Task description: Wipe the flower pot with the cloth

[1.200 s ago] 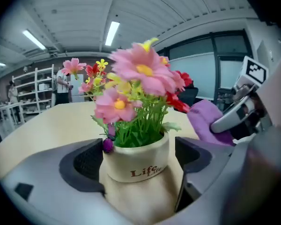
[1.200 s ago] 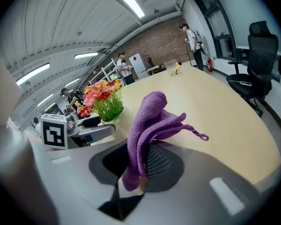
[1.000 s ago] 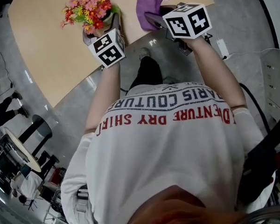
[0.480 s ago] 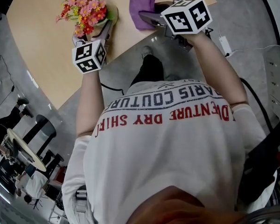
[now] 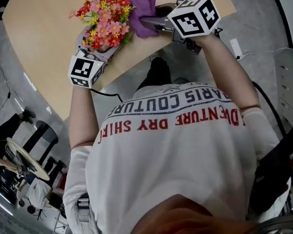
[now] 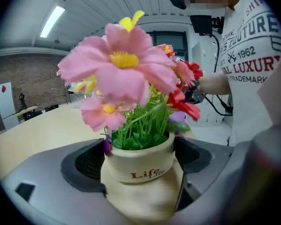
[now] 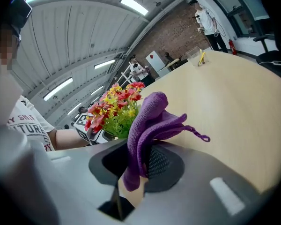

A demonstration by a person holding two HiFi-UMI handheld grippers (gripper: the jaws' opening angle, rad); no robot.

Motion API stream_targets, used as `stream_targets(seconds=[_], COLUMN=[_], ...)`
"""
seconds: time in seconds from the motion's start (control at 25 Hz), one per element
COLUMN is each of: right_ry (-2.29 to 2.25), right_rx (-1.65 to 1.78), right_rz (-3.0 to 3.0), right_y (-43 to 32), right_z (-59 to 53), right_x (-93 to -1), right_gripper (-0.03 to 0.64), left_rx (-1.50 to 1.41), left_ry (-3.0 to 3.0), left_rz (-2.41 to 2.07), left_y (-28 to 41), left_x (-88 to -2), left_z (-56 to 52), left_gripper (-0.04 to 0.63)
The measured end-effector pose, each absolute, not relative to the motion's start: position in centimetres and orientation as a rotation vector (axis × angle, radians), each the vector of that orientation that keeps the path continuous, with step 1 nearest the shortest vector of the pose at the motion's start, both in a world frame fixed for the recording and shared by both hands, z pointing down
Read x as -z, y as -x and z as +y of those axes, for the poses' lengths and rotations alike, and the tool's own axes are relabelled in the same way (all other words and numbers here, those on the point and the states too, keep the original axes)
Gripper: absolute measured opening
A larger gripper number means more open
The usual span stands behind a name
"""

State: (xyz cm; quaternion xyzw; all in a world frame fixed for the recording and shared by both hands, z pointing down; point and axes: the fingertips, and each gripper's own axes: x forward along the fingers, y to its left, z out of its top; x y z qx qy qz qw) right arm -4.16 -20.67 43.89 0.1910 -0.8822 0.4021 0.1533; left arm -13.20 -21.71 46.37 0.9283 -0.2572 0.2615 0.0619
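A cream flower pot (image 6: 139,167) printed "Life" holds pink, red and yellow artificial flowers (image 5: 105,22). My left gripper (image 6: 139,175) is shut on the pot, one jaw on each side. In the head view this left gripper (image 5: 98,47) holds the pot above the tan table (image 5: 39,38). A purple cloth (image 7: 147,123) hangs pinched in my right gripper (image 7: 136,165), which is shut on it. From above, the purple cloth (image 5: 142,12) sits right beside the flowers, at the tip of the right gripper (image 5: 150,21). The pot itself is hidden under the blooms there.
The table edge (image 5: 132,52) runs diagonally just before my body. A white power strip (image 5: 233,48) and a cable lie on the grey floor to the right. Chairs and people (image 5: 24,165) are at the lower left. Far across the table (image 7: 234,102) stands a person (image 7: 208,18).
My left gripper has carried the flower pot to the right, up against the purple cloth. The right gripper with the cloth has shifted slightly left toward it.
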Motion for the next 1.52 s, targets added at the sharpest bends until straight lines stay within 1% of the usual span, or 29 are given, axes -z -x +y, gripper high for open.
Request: stream_targets(seconds=[0.2, 0.56, 0.8, 1.04, 1.32, 1.52], right_ry=[-0.481, -0.486, -0.525, -0.530, -0.580, -0.571], right_rx=[-1.125, -1.070, -0.856, -0.911, -0.998, -1.031], right_rz=[-2.507, -2.375, -2.142, -2.145, -2.249, -2.293], right_y=[4.8, 5.4, 5.0, 4.2, 1.9, -0.2], right_z=[-20.9, -21.6, -22.1, -22.2, -22.1, -20.8], right_x=[-44.0, -46.6, -50.0, -50.0, -47.3, -46.3], right_gripper=[0.066, 0.064, 0.064, 0.064, 0.064, 0.064], left_rx=[-0.802, -0.811, -0.844, -0.895, -0.682, -0.475], left_ry=[-2.846, -2.873, -2.867, -2.802, -2.614, -2.421], left_rz=[-0.666, -0.601, -0.578, -0.650, -0.967, -1.248], left_y=[12.6, 12.6, 12.6, 12.9, 14.1, 12.3], left_x=[-46.1, -46.1, -46.0, -46.3, -44.5, -45.0], left_z=[-21.3, -21.3, -21.3, -21.3, -19.7, -18.8], left_gripper=[0.466, 0.466, 0.466, 0.466, 0.466, 0.466])
